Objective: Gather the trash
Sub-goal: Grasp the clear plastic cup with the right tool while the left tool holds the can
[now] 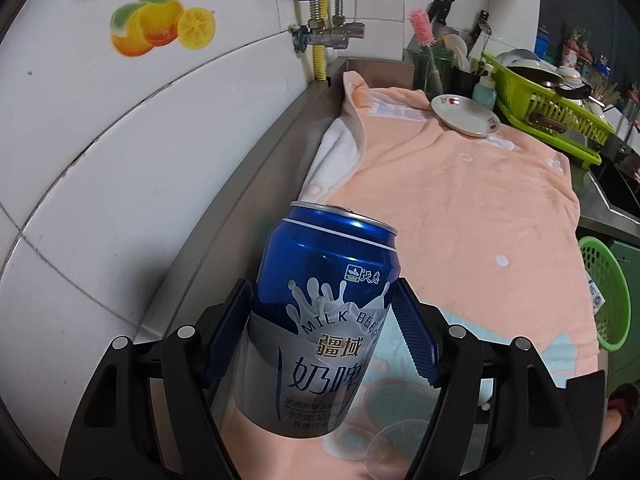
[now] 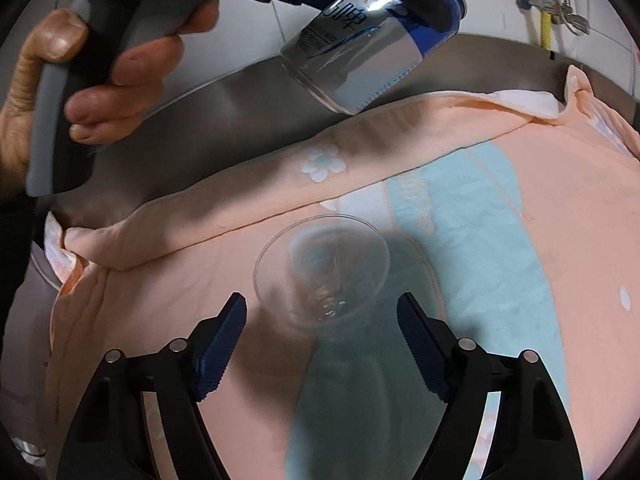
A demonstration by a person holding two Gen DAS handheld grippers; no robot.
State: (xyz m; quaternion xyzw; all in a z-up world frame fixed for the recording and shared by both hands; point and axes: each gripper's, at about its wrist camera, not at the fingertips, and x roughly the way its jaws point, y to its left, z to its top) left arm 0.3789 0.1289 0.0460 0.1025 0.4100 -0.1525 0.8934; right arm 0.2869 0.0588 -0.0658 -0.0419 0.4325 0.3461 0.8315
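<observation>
A: Gripping the blue can (image 1: 320, 320) at mid-body, the left gripper (image 1: 320, 328) has both pads pressed to its sides; the can is lifted clear of the peach towel (image 1: 460, 208), tilted in the right wrist view.

B: How will it handle?

A: Light, I'd judge, with thin, slick walls that dent; the mid-body hold looks sound.

B: And the right gripper (image 2: 320, 320)?

A: Spread wide, holding nothing, just above the clear plastic cup (image 2: 322, 268), which stands on the towel at twelve o'clock between the fingers.

B: Fragile?

A: Flimsy and slippery, probably. Take it low on the wall with gentle pressure, or the rim may buckle. A green basket (image 1: 608, 292) sits at three o'clock off the surface edge.
</observation>
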